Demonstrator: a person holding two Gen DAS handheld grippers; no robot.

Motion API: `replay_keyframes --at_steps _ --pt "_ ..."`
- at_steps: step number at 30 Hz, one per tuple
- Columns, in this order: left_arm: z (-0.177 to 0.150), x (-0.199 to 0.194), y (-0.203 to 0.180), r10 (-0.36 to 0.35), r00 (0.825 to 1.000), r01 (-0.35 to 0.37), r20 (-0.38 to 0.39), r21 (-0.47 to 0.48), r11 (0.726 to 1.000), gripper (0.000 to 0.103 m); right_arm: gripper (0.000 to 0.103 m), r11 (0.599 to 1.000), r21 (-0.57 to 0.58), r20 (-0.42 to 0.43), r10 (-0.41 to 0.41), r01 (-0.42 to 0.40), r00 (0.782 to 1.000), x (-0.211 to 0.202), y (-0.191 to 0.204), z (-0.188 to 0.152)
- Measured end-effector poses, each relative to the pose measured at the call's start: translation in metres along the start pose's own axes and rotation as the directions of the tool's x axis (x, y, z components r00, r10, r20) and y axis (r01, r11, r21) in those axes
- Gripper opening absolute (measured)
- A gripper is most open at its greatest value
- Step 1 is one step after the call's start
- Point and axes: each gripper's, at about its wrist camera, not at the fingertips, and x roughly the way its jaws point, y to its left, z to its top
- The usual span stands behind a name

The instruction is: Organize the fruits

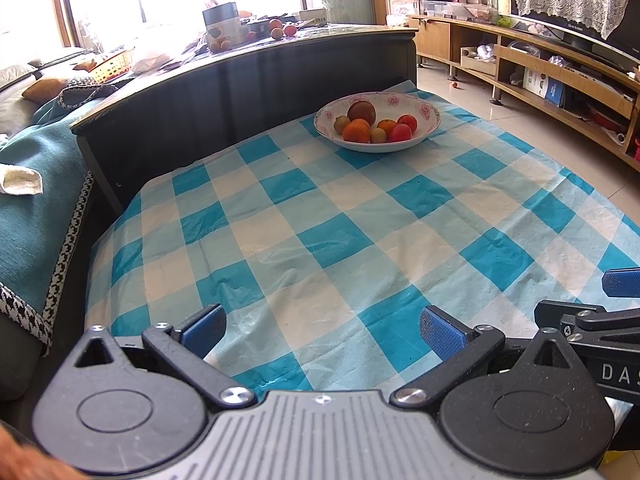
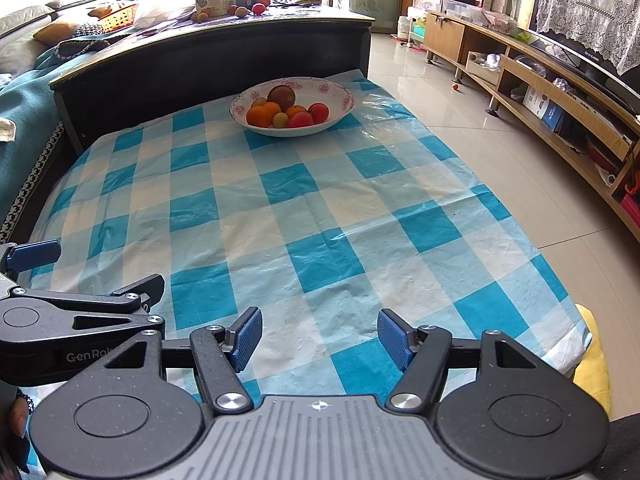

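Observation:
A white bowl with pink flowers (image 1: 428, 120) (image 2: 340, 114) stands at the far end of the blue checked tablecloth (image 1: 320, 220) (image 2: 300, 208). It holds several fruits: oranges (image 1: 356, 130) (image 2: 262, 114), red ones (image 1: 401, 133) (image 2: 301, 120), small green ones and a dark brown one (image 1: 362, 111) (image 2: 281, 97). My left gripper (image 1: 322, 330) is open and empty at the near edge. My right gripper (image 2: 319, 336) is open and empty beside it. Each shows at the edge of the other's view.
A dark raised table (image 1: 248, 76) (image 2: 208, 44) behind the bowl carries a box, loose fruits and clutter. A sofa with a teal cover (image 1: 36, 208) is at the left. Tiled floor (image 2: 500, 152) and a low wooden TV shelf (image 1: 560, 88) lie at the right.

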Motion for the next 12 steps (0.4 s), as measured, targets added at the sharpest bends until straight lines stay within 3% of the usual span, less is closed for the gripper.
replay_keyframes --at_steps 12 --pt "-0.0005 -0.0005 0.0007 0.001 1.000 -0.001 -0.001 -0.012 1.000 0.103 0.060 1.000 0.001 0.001 0.000 0.000 1.000 -0.0003 -0.0001 0.0003"
